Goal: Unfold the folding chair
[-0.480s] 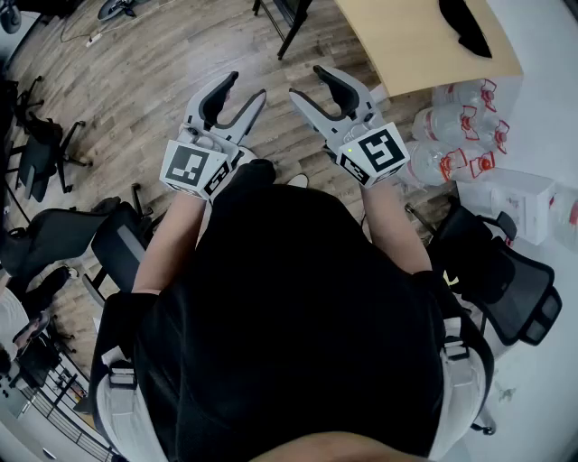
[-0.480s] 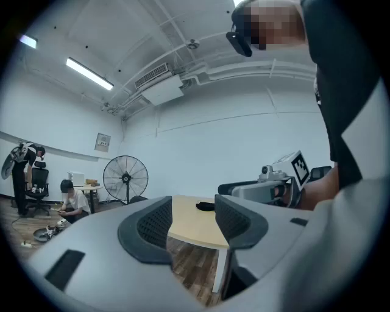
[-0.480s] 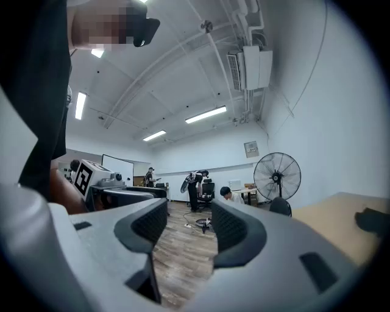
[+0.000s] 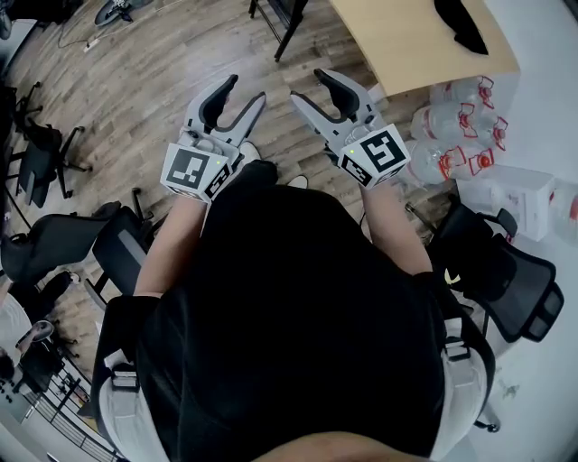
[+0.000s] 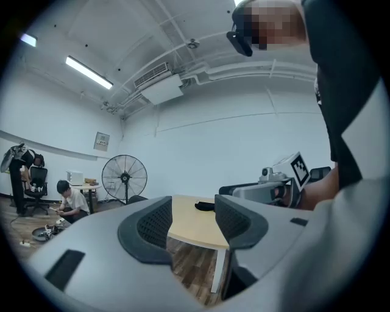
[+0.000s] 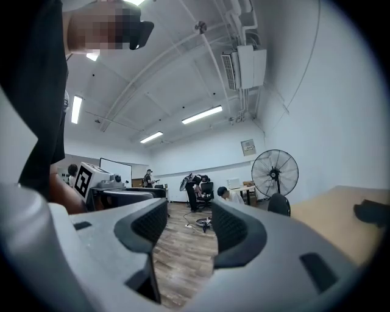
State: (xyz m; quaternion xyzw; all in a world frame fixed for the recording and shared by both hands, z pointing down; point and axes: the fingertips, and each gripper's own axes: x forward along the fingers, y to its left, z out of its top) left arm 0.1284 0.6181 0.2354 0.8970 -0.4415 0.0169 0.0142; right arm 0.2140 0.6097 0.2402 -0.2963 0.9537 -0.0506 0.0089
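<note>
No folding chair can be made out in any view. In the head view both grippers are held level in front of the person's chest, above the wood floor (image 4: 153, 72). My left gripper (image 4: 242, 93) is open with nothing between its fingers. My right gripper (image 4: 312, 86) is close beside it, also open and empty. In the left gripper view the left gripper (image 5: 190, 213) frames a pale wooden table (image 5: 195, 222), and the right gripper (image 5: 274, 186) shows to the right. The right gripper view has the right gripper (image 6: 187, 225) looking along the floor, with the left gripper (image 6: 103, 186) at the left.
The wooden table (image 4: 424, 36) stands ahead to the right with a black item (image 4: 456, 23) on it. Large water bottles (image 4: 452, 126) and a white box (image 4: 515, 198) lie beside it. Black office chairs stand at the right (image 4: 501, 271) and left (image 4: 63, 239). A standing fan (image 5: 124, 178) and people are farther off.
</note>
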